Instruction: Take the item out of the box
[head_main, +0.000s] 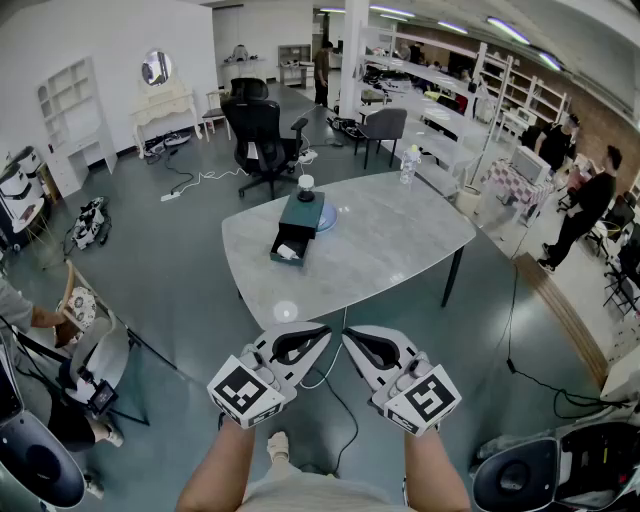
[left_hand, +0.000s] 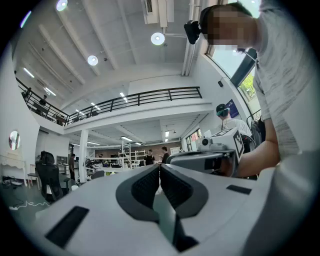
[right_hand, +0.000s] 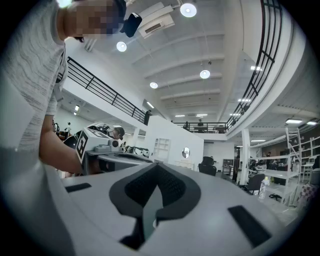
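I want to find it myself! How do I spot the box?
Find the big grey table in the middle of the room. On its left part sits the box: dark green, its drawer pulled open with a white item inside, unlike the clear bottle at the far edge.

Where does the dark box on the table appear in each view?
Head view: box on the grey table, about centre frame.
Left gripper view: not in it.
Right gripper view: not in it.
Shared landmark: round mirror, upper left in head view, left edge in left gripper view, centre in right gripper view.
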